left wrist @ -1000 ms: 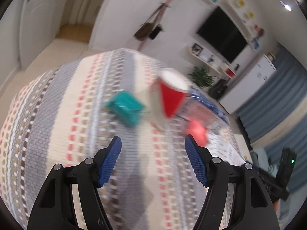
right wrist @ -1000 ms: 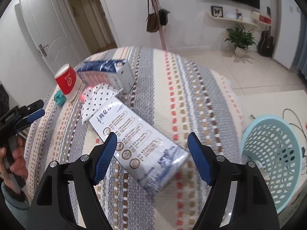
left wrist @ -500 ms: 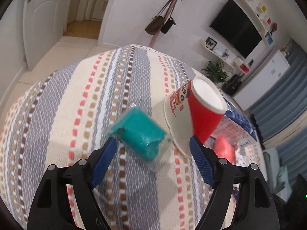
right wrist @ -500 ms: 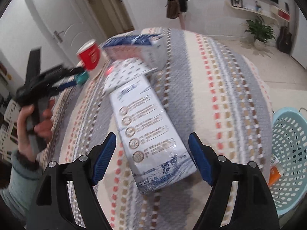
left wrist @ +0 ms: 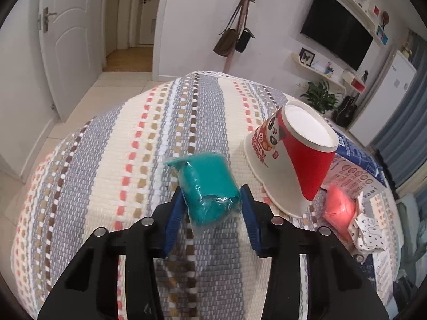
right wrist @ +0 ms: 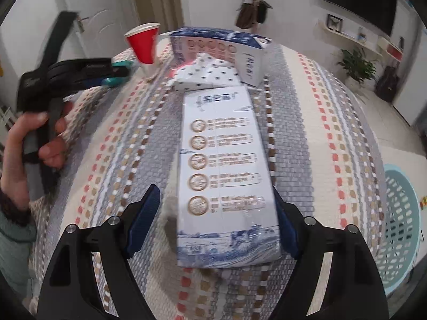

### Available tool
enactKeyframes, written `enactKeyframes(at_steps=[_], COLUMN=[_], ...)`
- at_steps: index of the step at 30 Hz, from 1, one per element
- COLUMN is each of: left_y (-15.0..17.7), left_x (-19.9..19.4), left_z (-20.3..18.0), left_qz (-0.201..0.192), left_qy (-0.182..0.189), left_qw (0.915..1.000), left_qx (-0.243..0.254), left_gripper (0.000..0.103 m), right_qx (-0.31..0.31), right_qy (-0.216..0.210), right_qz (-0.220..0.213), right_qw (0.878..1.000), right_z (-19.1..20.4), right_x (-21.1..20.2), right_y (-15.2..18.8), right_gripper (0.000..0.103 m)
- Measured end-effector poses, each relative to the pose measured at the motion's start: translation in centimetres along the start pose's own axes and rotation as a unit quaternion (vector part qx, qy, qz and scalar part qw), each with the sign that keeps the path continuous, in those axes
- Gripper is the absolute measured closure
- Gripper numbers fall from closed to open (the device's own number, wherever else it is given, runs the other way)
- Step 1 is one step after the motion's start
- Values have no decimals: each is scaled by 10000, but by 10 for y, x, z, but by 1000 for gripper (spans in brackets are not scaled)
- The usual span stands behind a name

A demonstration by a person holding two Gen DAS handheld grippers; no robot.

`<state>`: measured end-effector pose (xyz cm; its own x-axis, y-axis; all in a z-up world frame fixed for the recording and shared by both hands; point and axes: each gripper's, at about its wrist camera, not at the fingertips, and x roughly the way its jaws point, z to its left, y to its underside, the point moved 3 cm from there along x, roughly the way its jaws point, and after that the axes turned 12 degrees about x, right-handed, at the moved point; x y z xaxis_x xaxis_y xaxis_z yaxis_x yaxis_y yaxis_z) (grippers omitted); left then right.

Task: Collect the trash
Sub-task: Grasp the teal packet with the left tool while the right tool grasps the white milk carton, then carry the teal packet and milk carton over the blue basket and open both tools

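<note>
A teal wrapped packet (left wrist: 208,186) lies on the striped tablecloth (left wrist: 133,146). My left gripper (left wrist: 212,200) is shut on it, both blue pads pressing its sides; it also shows in the right wrist view (right wrist: 106,76). A red and white paper cup (left wrist: 293,157) stands upside down just right of it. My right gripper (right wrist: 216,221) is open, its fingers either side of the near end of a long white and blue carton (right wrist: 224,170) lying flat.
A pink packet (left wrist: 339,210) and a dotted white wrapper (right wrist: 205,74) lie beside a blue and white box (right wrist: 221,45). A pale blue mesh basket (right wrist: 400,224) stands on the floor off the table's right edge. The left hand (right wrist: 29,144) is at far left.
My left gripper moved forward and closed on the teal packet. My right gripper advanced until its open fingers straddle the carton's near end.
</note>
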<state>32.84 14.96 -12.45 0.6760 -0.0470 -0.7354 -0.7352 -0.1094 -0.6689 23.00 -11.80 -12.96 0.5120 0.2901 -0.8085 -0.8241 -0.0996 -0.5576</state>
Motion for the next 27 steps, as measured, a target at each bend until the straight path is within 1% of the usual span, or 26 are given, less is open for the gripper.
enactKeyframes(at_steps=[1,3,7,8,13,15,16,17,19,23,27], left_y=[2,7,19,22,33,35,34,31,29,23,18], left_x=[-3,-9,-26,-32,-54,-68,-74,-84,-100,-132,-151], left_z=[1,3,-5,-9,-28,-37,-42,-49,-59,-87,-117], left_qz=[-17,-55,-139,-170,-253,-338,-408,-516,-682,-1051,-1256], left_qy=[56,145,206,234,400,488,517,552,618,771,1050], left_qw=[10000,9998,9997,9996,9987,9978,9972,9961,9942,9877,9802], left_qx=[-44,-87,-37,11,193,305,368,447,547,865,1111], left_gripper=[64,64,65,65,65,65,65,65,65,65,65], right_qx=[2,-56,-317,-384,-557,-464,-430,-356,-255,-113,112], right_qy=[83,211,356,335,58,-284,-385,-553,-652,-665,-598], right_qz=[-18,-56,-133,-136,-224,-287,-321,-421,-582,-879,-1161], right_qw=[10000,9997,9988,9986,9982,9981,9978,9970,9958,9938,9914], right_z=[0,-1,6,9,17,16,14,11,9,-3,-26], right_x=[0,0,-2,-3,-16,-29,-33,-42,-53,-76,-100], right_y=[-1,-2,2,5,16,18,19,18,15,13,12], right_gripper=[44,52,52,52,52,52,52,52,52,52,52])
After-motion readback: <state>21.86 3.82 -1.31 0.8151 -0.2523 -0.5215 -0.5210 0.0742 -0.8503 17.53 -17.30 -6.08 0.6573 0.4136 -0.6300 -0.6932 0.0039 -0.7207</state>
